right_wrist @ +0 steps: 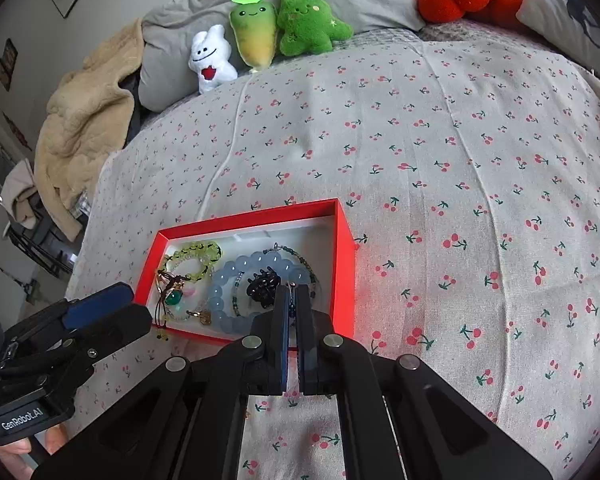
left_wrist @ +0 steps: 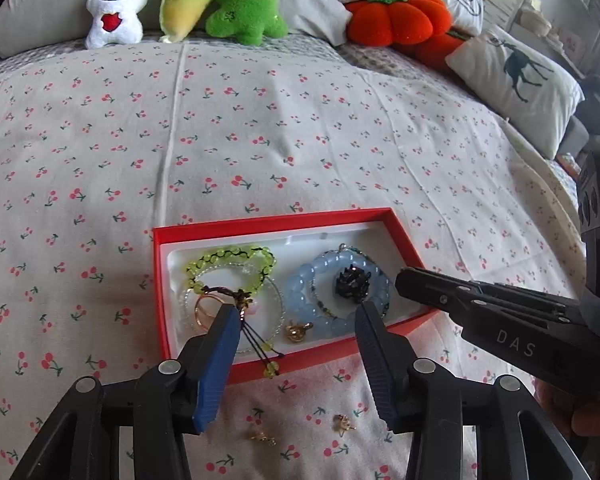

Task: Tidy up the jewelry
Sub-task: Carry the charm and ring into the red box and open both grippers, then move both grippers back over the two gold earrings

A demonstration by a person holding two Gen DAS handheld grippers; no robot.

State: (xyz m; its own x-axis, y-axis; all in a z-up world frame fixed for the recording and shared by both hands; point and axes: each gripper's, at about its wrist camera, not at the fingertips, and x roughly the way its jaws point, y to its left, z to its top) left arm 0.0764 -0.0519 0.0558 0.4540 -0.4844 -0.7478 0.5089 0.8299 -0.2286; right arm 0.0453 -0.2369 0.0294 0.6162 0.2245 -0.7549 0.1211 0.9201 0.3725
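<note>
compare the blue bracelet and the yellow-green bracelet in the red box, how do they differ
The blue bracelet has big, smooth, cloudy beads set tight together; the yellow-green bracelet has smaller clear beads knotted on dark cord. The blue bracelet lies in the right half of the red box, the yellow-green bracelet in the left half. A dark cord tail from the yellow-green bracelet's side hangs over the box's near wall; the blue bracelet stays fully inside. Both lie flat in the box's white lining.
</note>
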